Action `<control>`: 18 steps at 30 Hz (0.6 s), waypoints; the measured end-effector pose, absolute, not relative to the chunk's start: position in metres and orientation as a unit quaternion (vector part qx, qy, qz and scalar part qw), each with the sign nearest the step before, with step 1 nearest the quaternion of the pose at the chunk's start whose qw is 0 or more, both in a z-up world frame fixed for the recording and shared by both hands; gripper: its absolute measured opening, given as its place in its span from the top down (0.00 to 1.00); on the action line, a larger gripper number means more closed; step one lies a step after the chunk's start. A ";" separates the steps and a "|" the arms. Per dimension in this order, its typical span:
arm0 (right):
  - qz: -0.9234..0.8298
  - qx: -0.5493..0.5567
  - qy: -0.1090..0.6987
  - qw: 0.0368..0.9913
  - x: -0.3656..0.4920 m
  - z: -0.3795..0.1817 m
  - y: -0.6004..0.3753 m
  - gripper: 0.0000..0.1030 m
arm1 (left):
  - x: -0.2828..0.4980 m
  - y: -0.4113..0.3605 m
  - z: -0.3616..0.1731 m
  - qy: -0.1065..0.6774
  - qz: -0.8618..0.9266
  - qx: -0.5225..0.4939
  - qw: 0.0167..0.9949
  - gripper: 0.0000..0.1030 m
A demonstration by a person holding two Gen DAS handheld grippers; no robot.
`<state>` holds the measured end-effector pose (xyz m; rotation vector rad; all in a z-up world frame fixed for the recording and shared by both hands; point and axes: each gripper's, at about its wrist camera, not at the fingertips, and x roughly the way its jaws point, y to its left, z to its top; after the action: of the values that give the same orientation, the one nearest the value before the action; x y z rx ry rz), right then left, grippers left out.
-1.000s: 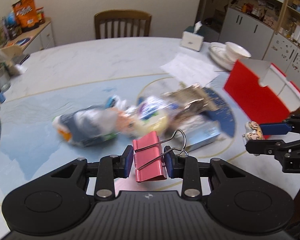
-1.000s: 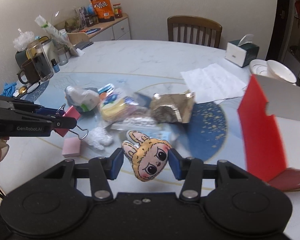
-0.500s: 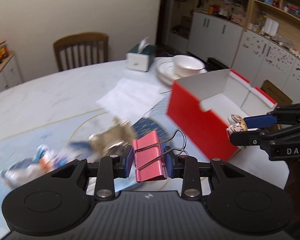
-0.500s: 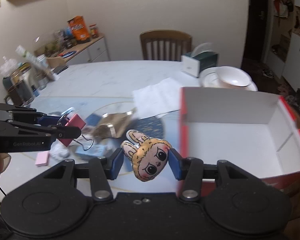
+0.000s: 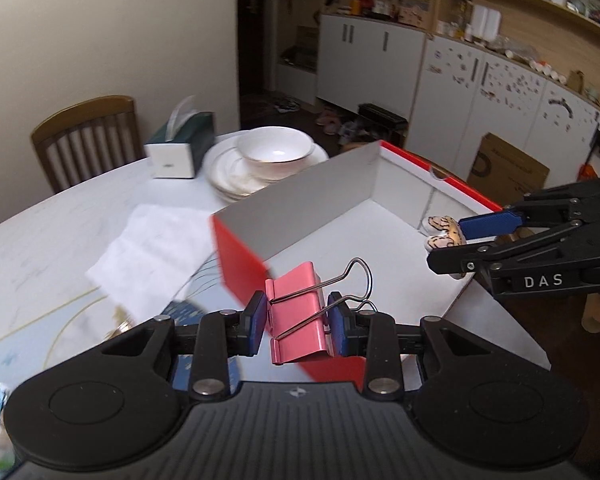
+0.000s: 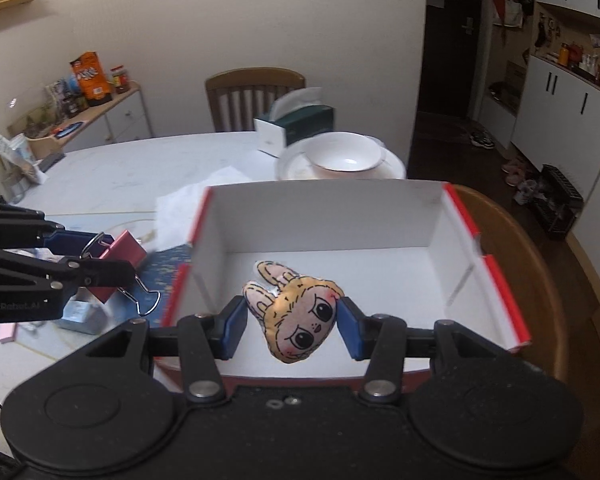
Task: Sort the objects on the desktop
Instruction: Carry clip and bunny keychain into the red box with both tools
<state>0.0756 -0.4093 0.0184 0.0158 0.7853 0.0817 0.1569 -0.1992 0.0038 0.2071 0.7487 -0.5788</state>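
My left gripper [image 5: 297, 323] is shut on a pink binder clip [image 5: 298, 312] and holds it over the near left corner of a red box with a white inside [image 5: 364, 236]. My right gripper [image 6: 292, 320] is shut on a small yellow bunny-face plush [image 6: 296, 312] and holds it above the box's white floor [image 6: 380, 276]. The plush [image 5: 444, 232] and the right gripper [image 5: 476, 240] show at the right of the left wrist view. The clip [image 6: 120, 258] and the left gripper [image 6: 100, 260] show at the left of the right wrist view.
A white bowl on stacked plates [image 5: 268, 156], a green tissue box [image 5: 180, 144] and a white paper sheet [image 5: 152, 256] lie behind the box on the marble table [image 6: 120, 176]. A wooden chair [image 6: 256, 96] stands beyond. Small items [image 6: 80, 314] lie left of the box.
Both grippers have swung right from the pile of small items to the red box, each holding its object. The plush now hangs over the box's inside and the clip over its left corner.
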 end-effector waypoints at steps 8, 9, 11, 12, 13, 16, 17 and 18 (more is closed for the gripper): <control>0.033 -0.004 0.397 0.917 0.091 0.007 -0.444 0.54 | 0.185 -0.255 -0.005 0.365 -0.299 0.138 0.871 0.69; 0.032 -0.007 0.399 0.916 0.094 0.005 -0.447 0.54 | 0.190 -0.262 -0.007 0.365 -0.300 0.146 0.869 0.69; 0.032 -0.013 0.406 0.913 0.100 0.000 -0.453 0.54 | 0.198 -0.272 -0.014 0.368 -0.298 0.163 0.866 0.69; 0.032 -0.016 0.410 0.911 0.103 -0.002 -0.455 0.54 | 0.202 -0.277 -0.018 0.371 -0.298 0.168 0.864 0.69; 0.030 -0.019 0.413 0.910 0.106 -0.005 -0.458 0.54 | 0.207 -0.282 -0.021 0.375 -0.298 0.173 0.861 0.69; 0.030 -0.018 0.432 0.901 0.119 -0.016 -0.467 0.54 | 0.220 -0.295 -0.033 0.391 -0.299 0.186 0.850 0.69; 0.032 -0.018 0.440 0.897 0.123 -0.019 -0.469 0.54 | 0.224 -0.299 -0.037 0.399 -0.300 0.188 0.846 0.69; 0.037 -0.019 0.450 0.892 0.128 -0.024 -0.471 0.54 | 0.228 -0.301 -0.042 0.406 -0.300 0.190 0.842 0.69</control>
<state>0.1281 -0.4710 -0.0235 -0.0402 0.9328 0.0760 0.2281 -0.3015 -0.0417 0.4024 0.8569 -0.6347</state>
